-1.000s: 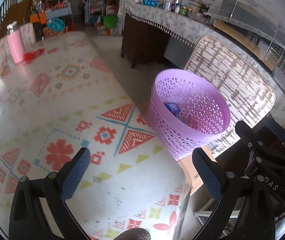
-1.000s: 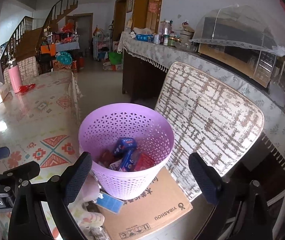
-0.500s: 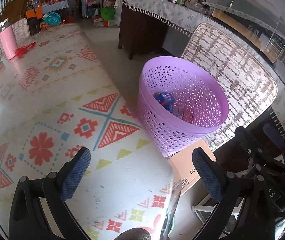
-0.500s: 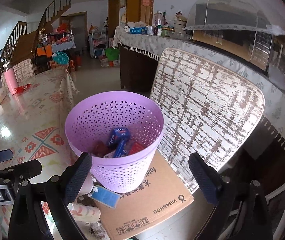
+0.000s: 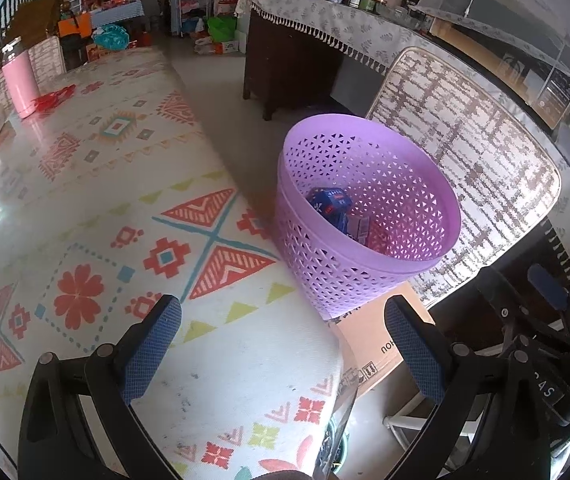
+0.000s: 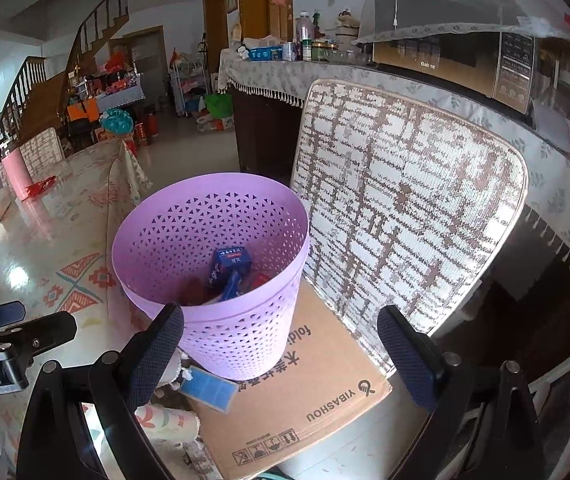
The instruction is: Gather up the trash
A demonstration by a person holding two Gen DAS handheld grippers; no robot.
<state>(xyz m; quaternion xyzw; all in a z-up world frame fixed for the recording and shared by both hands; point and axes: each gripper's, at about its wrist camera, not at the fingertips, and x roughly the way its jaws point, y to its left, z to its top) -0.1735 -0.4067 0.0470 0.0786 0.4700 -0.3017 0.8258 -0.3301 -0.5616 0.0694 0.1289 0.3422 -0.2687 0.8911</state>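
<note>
Your left gripper [image 5: 283, 344] hangs over the patterned table [image 5: 85, 200], fingers spread wide, holding nothing. Your right gripper [image 6: 281, 350] gapes equally empty, facing the purple basket [image 6: 245, 332] upright on a cardboard box [image 6: 325, 392]. Inside, a blue carton [image 6: 231, 266] stands tilted, long axis leaning upward.

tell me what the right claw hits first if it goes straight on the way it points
Most likely the purple basket: the open right claw points at its near wall, just above the cardboard box it stands on. Depth is hard to judge here.

basket [image 6: 241, 332] hides red trash [image 6: 193, 292], chair [image 5: 465, 152] seat
</note>
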